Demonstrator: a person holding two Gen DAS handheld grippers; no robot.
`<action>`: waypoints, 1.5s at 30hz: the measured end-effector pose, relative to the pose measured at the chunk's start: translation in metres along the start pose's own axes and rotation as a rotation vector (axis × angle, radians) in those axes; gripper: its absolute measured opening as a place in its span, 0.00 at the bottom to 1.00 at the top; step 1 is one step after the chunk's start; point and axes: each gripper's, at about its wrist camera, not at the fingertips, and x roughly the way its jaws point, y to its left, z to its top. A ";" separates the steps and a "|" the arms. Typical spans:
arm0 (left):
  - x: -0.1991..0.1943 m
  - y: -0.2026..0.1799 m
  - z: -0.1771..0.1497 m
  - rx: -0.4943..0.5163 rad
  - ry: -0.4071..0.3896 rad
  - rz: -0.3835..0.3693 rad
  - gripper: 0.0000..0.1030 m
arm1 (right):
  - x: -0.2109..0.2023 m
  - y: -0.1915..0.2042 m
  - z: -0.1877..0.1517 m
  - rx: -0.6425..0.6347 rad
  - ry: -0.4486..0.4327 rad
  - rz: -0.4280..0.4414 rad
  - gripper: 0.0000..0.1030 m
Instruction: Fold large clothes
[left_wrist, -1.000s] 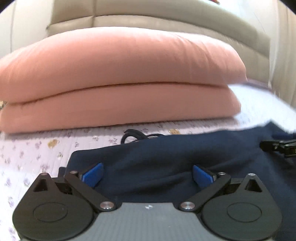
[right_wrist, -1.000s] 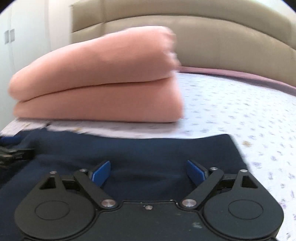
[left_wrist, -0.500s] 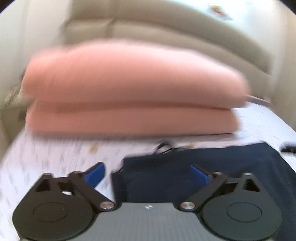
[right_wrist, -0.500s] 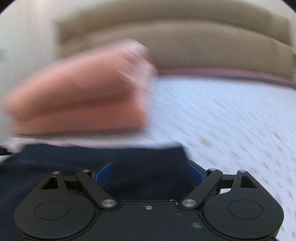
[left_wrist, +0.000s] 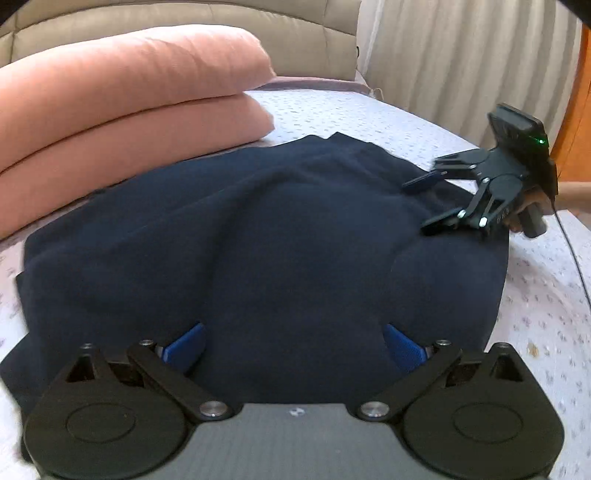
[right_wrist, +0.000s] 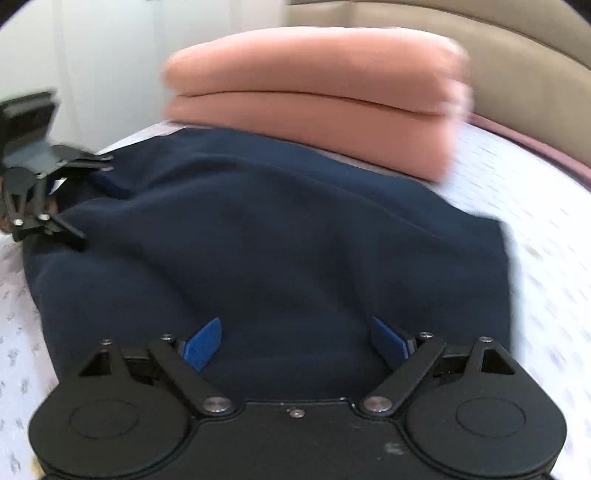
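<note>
My left gripper (left_wrist: 293, 345) and right gripper (right_wrist: 295, 343) hang spread over the navy garment (left_wrist: 277, 240). It lies on the bed (left_wrist: 369, 114).

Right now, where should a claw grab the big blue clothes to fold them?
Probably a side edge of the navy garment, coming in low from outside. It lies bunched on the bed, so the edge gives a thin layer. Both the left claw and right claw are open.

I see soft, even daylight with no hard shadows; the brightest patch is the curtain (left_wrist: 461, 62) at the left view's upper right. The right view smears toward its right side, blurring the pillows (right_wrist: 314, 92) and sheet (right_wrist: 546, 236), and both fisheyes bend and darken at the corners.
</note>
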 end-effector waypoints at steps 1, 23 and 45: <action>-0.003 -0.001 0.002 -0.006 0.013 0.011 1.00 | -0.006 -0.005 0.000 0.024 0.019 -0.008 1.00; -0.033 -0.023 -0.039 0.205 0.093 0.091 1.00 | -0.034 0.062 -0.028 -0.166 0.047 0.067 1.00; -0.072 0.148 -0.061 -0.884 -0.197 -0.056 1.00 | -0.040 0.104 0.049 0.051 -0.033 0.037 1.00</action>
